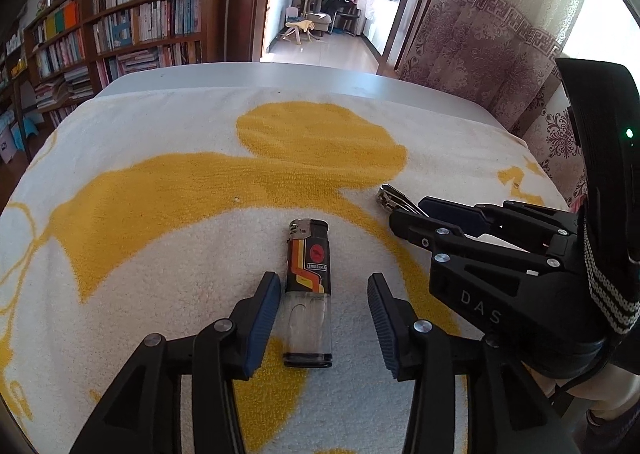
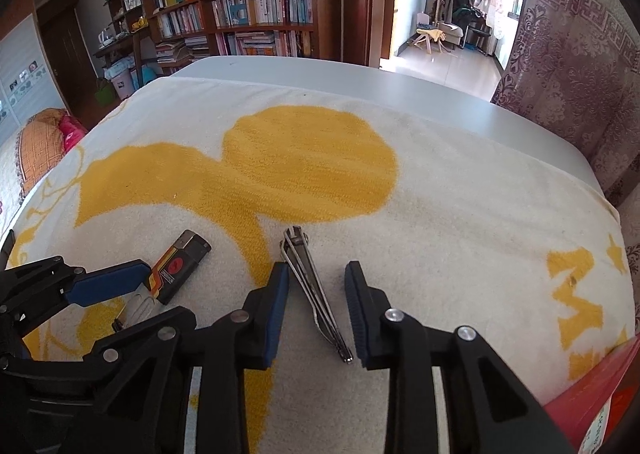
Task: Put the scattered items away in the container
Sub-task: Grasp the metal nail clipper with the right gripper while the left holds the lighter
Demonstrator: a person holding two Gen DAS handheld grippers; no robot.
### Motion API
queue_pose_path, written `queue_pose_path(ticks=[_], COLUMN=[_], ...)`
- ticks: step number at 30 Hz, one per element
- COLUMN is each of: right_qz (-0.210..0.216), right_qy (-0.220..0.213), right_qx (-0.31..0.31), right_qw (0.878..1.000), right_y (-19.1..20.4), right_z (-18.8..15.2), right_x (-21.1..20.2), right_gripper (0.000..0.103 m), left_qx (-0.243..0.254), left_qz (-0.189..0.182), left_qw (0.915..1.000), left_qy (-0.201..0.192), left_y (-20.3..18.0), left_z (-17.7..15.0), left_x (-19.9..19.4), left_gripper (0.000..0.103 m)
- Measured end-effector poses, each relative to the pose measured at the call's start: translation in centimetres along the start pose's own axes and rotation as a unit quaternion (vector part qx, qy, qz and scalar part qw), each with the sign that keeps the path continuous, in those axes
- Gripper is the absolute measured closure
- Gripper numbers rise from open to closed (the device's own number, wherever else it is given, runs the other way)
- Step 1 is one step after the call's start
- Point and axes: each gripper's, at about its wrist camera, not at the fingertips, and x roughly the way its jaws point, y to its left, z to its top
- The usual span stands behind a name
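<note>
Both pairs of jaws stand wide and hold nothing: the left gripper [image 1: 324, 318] straddles the lighter [image 1: 308, 294], with its left pad just beside the lighter's body and a wider gap on the other side, while the right gripper [image 2: 316, 308] brackets the nail clipper [image 2: 316, 294], which lies slanted between the blue pads. Both things rest on the white and yellow towel [image 2: 460, 214] that covers the desk, toward its near edge, the clipper just right of the lighter. The two grippers sit close together, the right gripper's fingers nearly over the lighter's far right side in the left wrist view. That crowding is the likely trouble: if both close and lift at once, the linkages could knock each other and shift a grasp. The clipper is thin and flat and lies skewed to the pads, so closing on it may pivot it or let it slip out low against the soft pile. The off-centre lighter may be pushed sideways before it is pinched. The lighter has a metal head pointing away, a black wrap with orange stripes and a red round mark, and a clear empty-looking lower tank. The clipper is plain bright steel, folded shut. A red edge [image 2: 600, 394] at the desk's near right corner may be the container; I cannot tell.
</note>
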Motion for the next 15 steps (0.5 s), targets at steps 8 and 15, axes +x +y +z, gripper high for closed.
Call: queue_pose_path(ticks=[8, 15], right_qz=[-0.022, -0.006], right_qy=[-0.005, -0.037], right_qx=[0.020, 0.072], right_qw=[1.000, 0.997], right_y=[-0.3, -2.1], right_z=[-0.2, -1.5], right_x=[-0.3, -2.4], right_gripper=[0.091, 0.092], left_qx=[0.026, 0.009], left_qz=[0.027, 0.023], left_qw=[0.9993, 0.9997], left_qy=[0.002, -0.002], left_y=[-0.9, -0.2], left_z=[-0.1, 0.0], left_x=[0.1, -0.3], left_gripper=[0.057, 0.079])
